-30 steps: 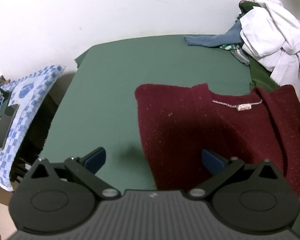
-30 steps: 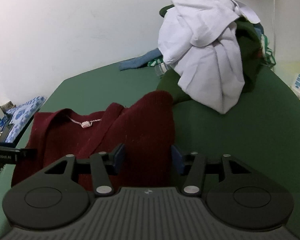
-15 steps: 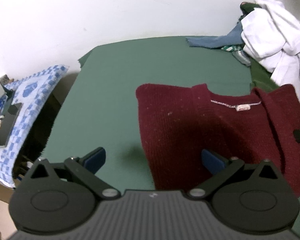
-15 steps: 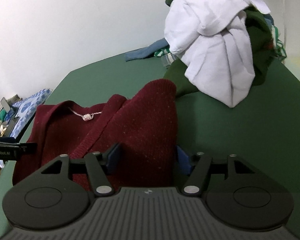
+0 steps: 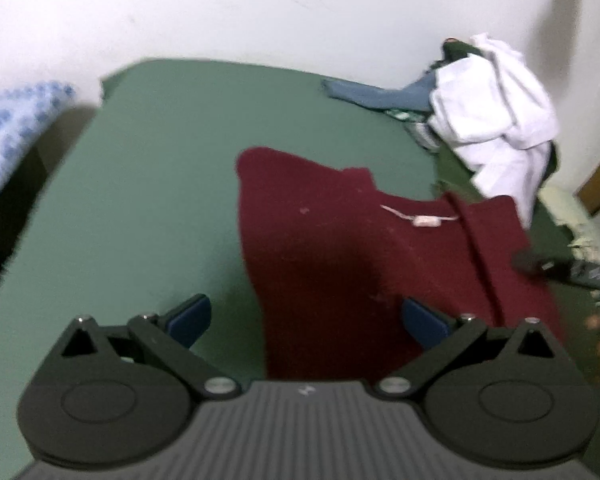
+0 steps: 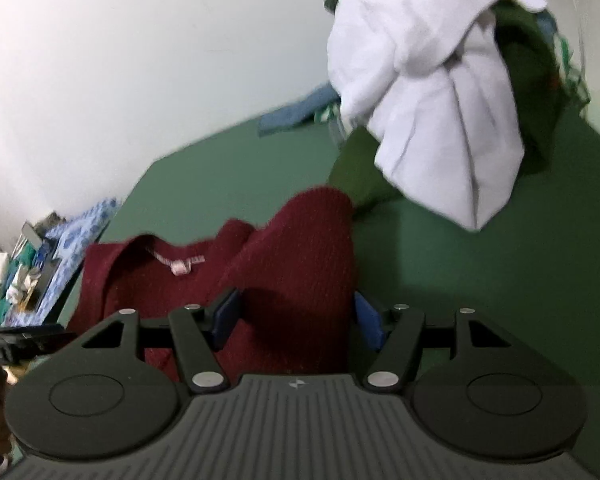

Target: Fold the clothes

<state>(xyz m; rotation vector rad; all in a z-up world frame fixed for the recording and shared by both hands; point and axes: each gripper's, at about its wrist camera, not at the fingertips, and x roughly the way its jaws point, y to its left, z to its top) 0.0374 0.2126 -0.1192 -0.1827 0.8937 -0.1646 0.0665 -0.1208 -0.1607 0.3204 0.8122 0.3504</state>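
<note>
Two grippers work over a dark red knitted sweater [image 5: 340, 248] spread on a flat green sheet [image 5: 148, 184]. Its weave looks coarse and ribbed, with a thick rolled band at the neckline and a small pale label [image 6: 180, 266] sewn inside the collar. The garment lies towards the right half of the sheet, its left edge running straight and its top left corner rounded.

From the left wrist view, the left gripper [image 5: 306, 318] hovers low over the near part of the sweater with its blue padded fingers [image 5: 190, 316] set wide apart; one pad hangs over bare sheet, the other over red knit, and nothing sits between them. The matt black body has ridged grooves and round pivots.

From the right wrist view, the right gripper [image 6: 296, 316] has its pads spread to either side of a raised hump of the sweater's right edge. Whether the pads press the cloth cannot be told; the gap is fairly wide and the wool bulges up between them.

Behind, against a plain white wall [image 6: 140, 60], stands a pile of clothes: a crumpled, smooth white garment [image 6: 428, 92] draped over dark green cloth [image 6: 536, 80], with a flat blue piece [image 5: 380, 96] trailing out to the left. A blue and white checked cloth [image 5: 16, 128] lies off the sheet's left side.
</note>
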